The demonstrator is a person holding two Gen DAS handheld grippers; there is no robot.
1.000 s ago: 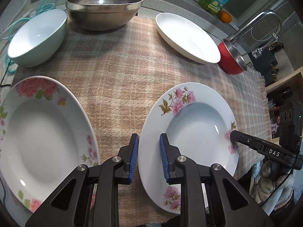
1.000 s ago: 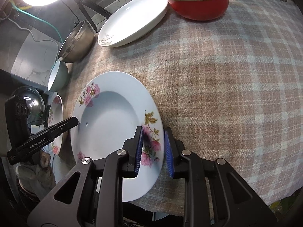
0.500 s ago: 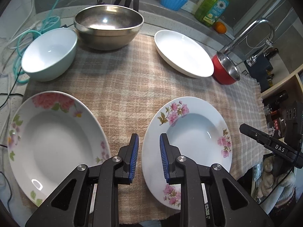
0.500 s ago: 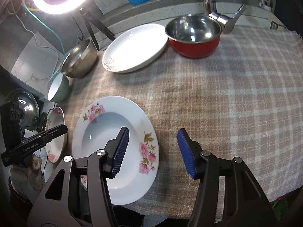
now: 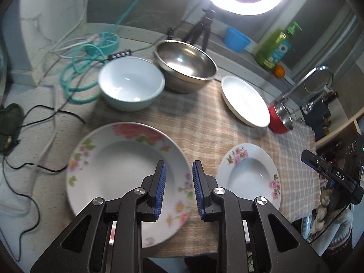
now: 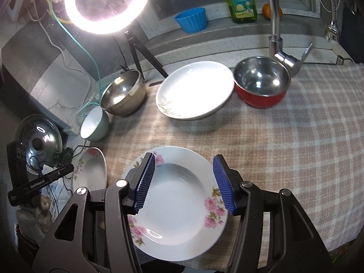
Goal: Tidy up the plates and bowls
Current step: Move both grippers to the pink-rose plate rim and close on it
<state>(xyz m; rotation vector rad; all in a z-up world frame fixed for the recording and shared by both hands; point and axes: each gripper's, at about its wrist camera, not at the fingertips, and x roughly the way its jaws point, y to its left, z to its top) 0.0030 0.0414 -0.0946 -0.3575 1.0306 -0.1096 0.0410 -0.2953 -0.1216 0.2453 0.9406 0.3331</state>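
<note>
Two floral plates lie side by side at the near edge of the plaid cloth [image 5: 204,125]. My left gripper [image 5: 179,166] hovers over the right rim of the large floral plate [image 5: 118,159]; its jaws stand a narrow gap apart with nothing between them. My right gripper [image 6: 184,159] hangs open and wide above the small floral plate [image 6: 179,200], clear of it. That small plate [image 5: 250,173] rests flat on the cloth. Farther back stand a pale green bowl [image 5: 130,84], a steel bowl [image 5: 185,66], a plain white plate [image 6: 195,88] and a red steel-lined bowl [image 6: 261,82].
A ring light [image 6: 107,2] on a tripod [image 6: 141,52] stands behind the bowls. A faucet [image 6: 275,22] arches over the red bowl. Soap bottle [image 5: 276,47], blue cup [image 5: 236,38] and an orange [image 5: 278,70] sit on the ledge. Cables [image 5: 79,75] sprawl left of the cloth.
The right gripper let go of the small floral plate's rim, opened wide and rose. The left gripper lifted and swung left, from the small plate's edge to over the large plate.
</note>
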